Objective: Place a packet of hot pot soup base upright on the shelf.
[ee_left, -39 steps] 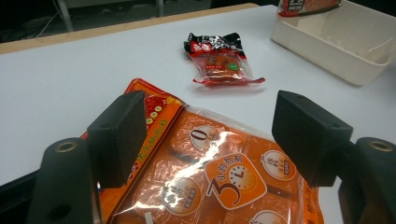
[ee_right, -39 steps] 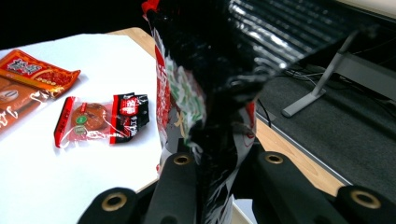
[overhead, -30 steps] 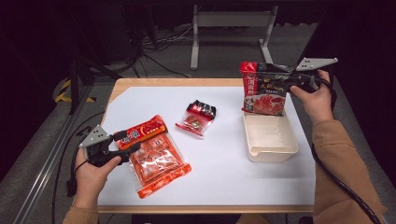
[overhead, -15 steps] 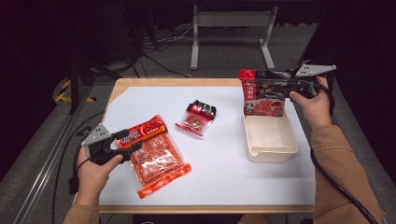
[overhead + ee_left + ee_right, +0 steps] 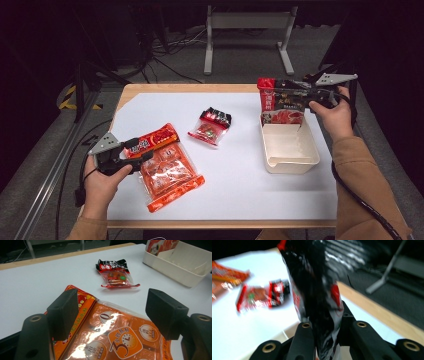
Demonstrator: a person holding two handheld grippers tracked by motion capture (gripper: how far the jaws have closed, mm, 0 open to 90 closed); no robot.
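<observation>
Black-and-red pouch is clamped near its top edge by the right gripper, jaws nearly together with the bag pinched between them; in the right gripper view the bag rises blurred between the 2 jaws. Pouch hangs upright, its lower end inside the far end of the cream tub; whether it touches the tub floor is hard to tell. Right hand sits just beyond the tub's far right corner.

Left of the tub, well apart: small red-black snack pack lying flat on the white table sheet. Further left of the tub: big orange pouch flat on the sheet. Left gripper rests low over that pouch's near-left end, jaws wide, pads either side of the orange film but not pressing it, per the left gripper view. Left hand behind it at the table's near-left edge.
</observation>
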